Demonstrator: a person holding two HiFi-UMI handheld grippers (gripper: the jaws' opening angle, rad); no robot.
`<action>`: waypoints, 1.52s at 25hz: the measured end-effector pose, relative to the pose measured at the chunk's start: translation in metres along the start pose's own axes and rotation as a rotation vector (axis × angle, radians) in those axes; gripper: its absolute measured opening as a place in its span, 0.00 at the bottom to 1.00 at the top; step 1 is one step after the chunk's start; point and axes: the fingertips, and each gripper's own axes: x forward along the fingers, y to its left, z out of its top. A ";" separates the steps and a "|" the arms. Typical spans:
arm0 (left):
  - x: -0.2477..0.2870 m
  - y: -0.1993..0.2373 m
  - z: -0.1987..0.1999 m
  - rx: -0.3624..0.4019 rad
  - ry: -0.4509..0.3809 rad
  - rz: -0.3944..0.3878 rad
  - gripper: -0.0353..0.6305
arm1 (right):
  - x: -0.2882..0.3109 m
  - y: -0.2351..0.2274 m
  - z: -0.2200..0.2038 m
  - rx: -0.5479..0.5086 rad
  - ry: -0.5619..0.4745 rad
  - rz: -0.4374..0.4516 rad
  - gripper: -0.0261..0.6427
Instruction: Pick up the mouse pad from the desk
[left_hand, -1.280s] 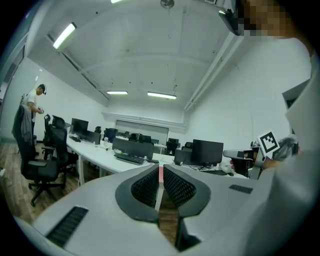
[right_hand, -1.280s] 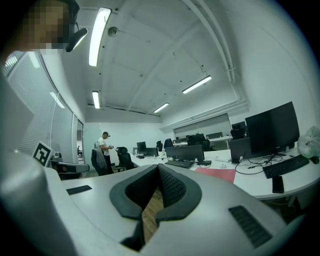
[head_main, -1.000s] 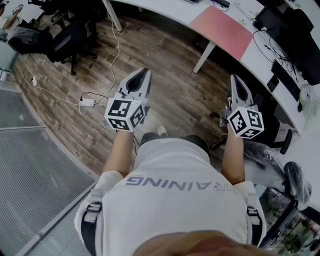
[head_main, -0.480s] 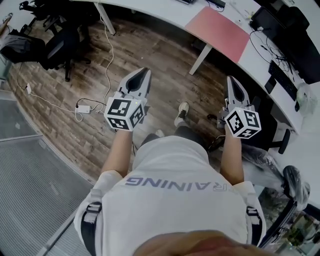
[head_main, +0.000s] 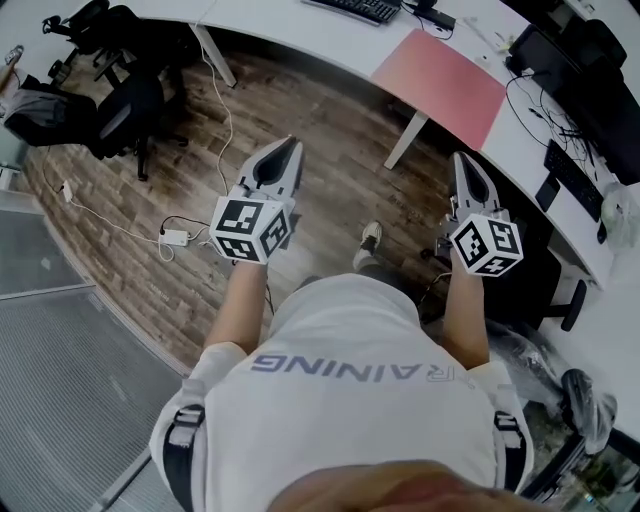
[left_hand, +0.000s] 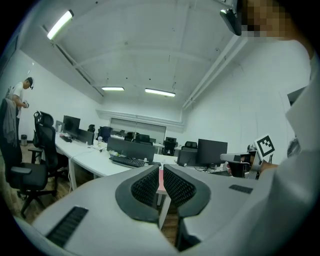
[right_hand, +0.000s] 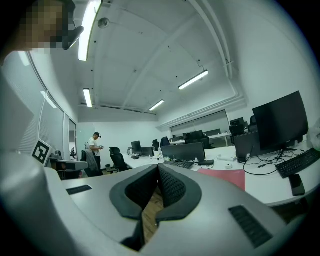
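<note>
A pink mouse pad (head_main: 440, 85) lies flat on the long white desk (head_main: 290, 25) ahead of me, and shows in the right gripper view as a pink sheet (right_hand: 225, 177) on the desk edge. My left gripper (head_main: 290, 146) is held out over the wooden floor, well short of the desk, jaws shut and empty (left_hand: 159, 168). My right gripper (head_main: 461, 158) is also shut with nothing in it (right_hand: 158, 168), short of the pad and a little to its right. A sliver of the pad (left_hand: 161, 176) shows beyond the left jaws.
A black keyboard (head_main: 358, 8) sits on the desk left of the pad, above a white desk leg (head_main: 408, 125). Monitors and cables (head_main: 585, 80) crowd the desk at right. Black office chairs (head_main: 120, 100) and a power strip (head_main: 176, 237) are at left. A person (right_hand: 93, 145) stands far off.
Both grippers have moved forward together toward the desk, still shut. The pink pad and keyboard have come further into the head view, and my foot has stepped ahead.
</note>
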 end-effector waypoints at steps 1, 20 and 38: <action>0.010 0.001 0.001 -0.003 0.004 -0.002 0.13 | 0.007 -0.007 0.001 0.003 0.002 -0.002 0.07; 0.233 -0.029 0.046 0.054 0.016 -0.039 0.13 | 0.111 -0.193 0.036 0.087 -0.027 -0.056 0.07; 0.391 -0.055 0.029 0.082 0.129 -0.232 0.13 | 0.148 -0.315 0.032 0.143 -0.011 -0.264 0.07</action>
